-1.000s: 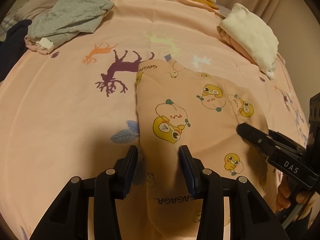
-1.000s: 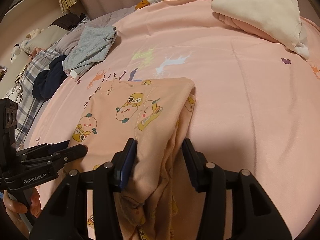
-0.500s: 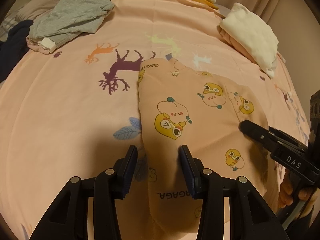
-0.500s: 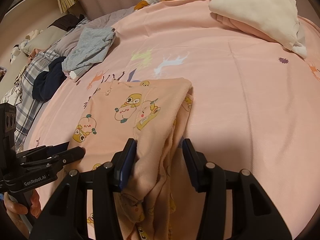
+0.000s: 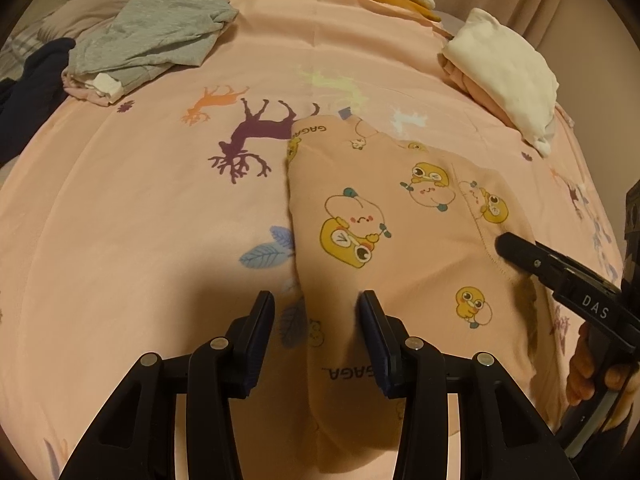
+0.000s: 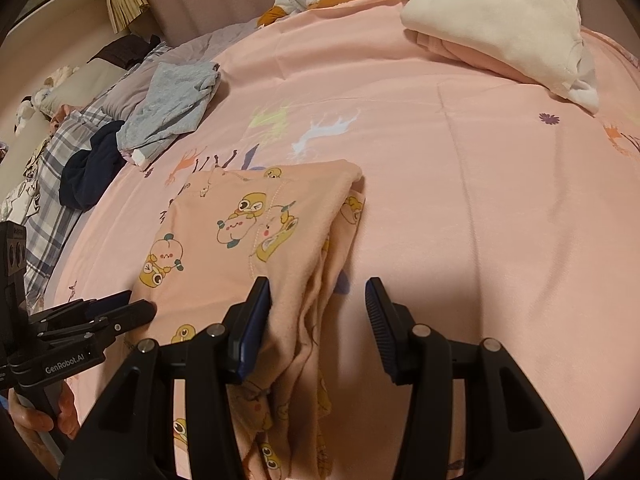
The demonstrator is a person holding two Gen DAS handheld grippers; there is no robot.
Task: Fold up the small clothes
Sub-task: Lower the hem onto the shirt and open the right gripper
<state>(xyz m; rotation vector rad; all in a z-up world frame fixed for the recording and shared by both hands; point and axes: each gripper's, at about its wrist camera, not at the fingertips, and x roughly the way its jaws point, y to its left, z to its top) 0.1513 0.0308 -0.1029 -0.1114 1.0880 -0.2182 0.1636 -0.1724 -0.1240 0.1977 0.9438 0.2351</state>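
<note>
The bed [image 5: 140, 208], under its pink deer-print sheet, carries everything here. At its centre the peach cartoon-print garment [image 5: 400, 240] is laid out, already doubled, with its layered loose edges stacked along the 3 o'clock side in the right wrist view. A grey folded piece [image 5: 152, 36] is seen toward 10 o'clock and a cream bundle [image 5: 504, 72] toward 2 o'clock.

The left claw [image 5: 318, 320] is held part-open astride the garment's folded edge; no pinch is seen. The right claw [image 6: 318, 312] is likewise part-open: cloth brushes its left pad, while the other pad stands clear.

For a clean fold, all layers should be gathered between the pads on both sides before closing, and both corners lifted level together, so that no under-layer is dragged askew.
</note>
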